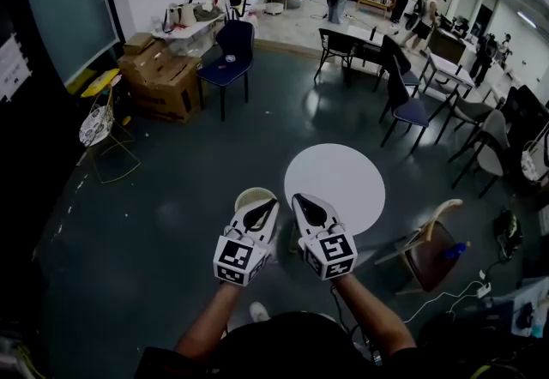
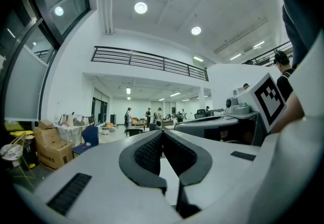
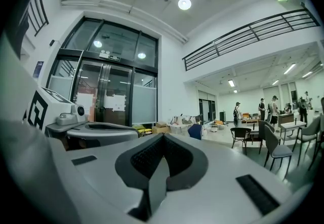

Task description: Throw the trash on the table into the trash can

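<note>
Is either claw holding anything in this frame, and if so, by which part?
Nothing is held. The left claw and the right claw are both shut, with nothing between their jaws, near the round white table.

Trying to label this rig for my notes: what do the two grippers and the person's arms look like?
The left gripper and right gripper are matching pale grey shells tapering to a point, with black ribbed pads lining the jaws. Each carries a white cube printed with black square markers. Both forearms are bare, no sleeves showing.
</note>
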`<act>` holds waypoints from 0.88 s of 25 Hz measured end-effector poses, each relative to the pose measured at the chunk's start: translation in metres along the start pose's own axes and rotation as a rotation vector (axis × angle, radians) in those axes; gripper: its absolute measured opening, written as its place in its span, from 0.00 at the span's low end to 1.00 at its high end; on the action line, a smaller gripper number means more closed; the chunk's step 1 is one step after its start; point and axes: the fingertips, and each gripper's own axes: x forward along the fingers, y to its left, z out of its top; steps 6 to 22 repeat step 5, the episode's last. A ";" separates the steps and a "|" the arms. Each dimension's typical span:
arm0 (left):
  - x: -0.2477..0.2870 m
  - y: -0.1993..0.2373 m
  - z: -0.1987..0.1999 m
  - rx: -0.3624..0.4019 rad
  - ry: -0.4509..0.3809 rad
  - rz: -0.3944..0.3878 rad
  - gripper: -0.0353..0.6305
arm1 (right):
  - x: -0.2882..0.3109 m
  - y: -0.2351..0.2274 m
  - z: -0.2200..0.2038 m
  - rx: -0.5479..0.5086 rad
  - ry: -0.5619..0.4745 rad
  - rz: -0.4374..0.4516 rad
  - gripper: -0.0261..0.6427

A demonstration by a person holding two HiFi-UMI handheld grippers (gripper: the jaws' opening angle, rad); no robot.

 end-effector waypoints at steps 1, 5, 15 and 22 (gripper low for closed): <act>0.001 -0.002 0.001 -0.002 0.000 0.002 0.08 | -0.002 -0.001 0.002 0.000 0.000 0.002 0.07; 0.004 -0.009 0.001 -0.011 0.001 0.008 0.08 | -0.009 -0.007 0.003 0.000 0.003 0.005 0.07; 0.004 -0.009 0.001 -0.011 0.001 0.008 0.08 | -0.009 -0.007 0.003 0.000 0.003 0.005 0.07; 0.004 -0.009 0.001 -0.011 0.001 0.008 0.08 | -0.009 -0.007 0.003 0.000 0.003 0.005 0.07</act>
